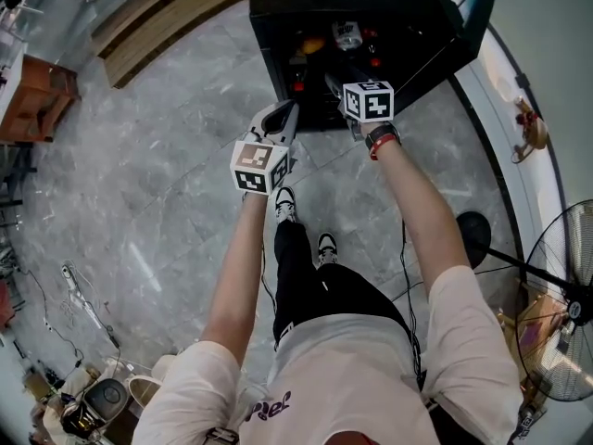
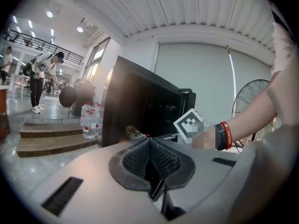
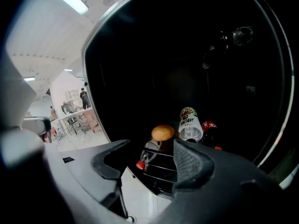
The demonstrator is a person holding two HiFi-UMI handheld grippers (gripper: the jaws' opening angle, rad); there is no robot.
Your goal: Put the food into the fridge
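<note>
Appears nearly done: round orange food [image 3: 162,132] and can [image 3: 188,124] resting inside open fridge [image 1: 278,3]; right hand-held gripper [image 3: 150,147] empty, jaws apart; left hand-held gripper [image 2: 150,141] empty, jaws together; door [image 1: 456,43] likely left to shut

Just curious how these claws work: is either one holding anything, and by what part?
Nothing is held. The left gripper has its jaws shut together, empty; the right gripper has its jaws apart, nothing between them.
</note>
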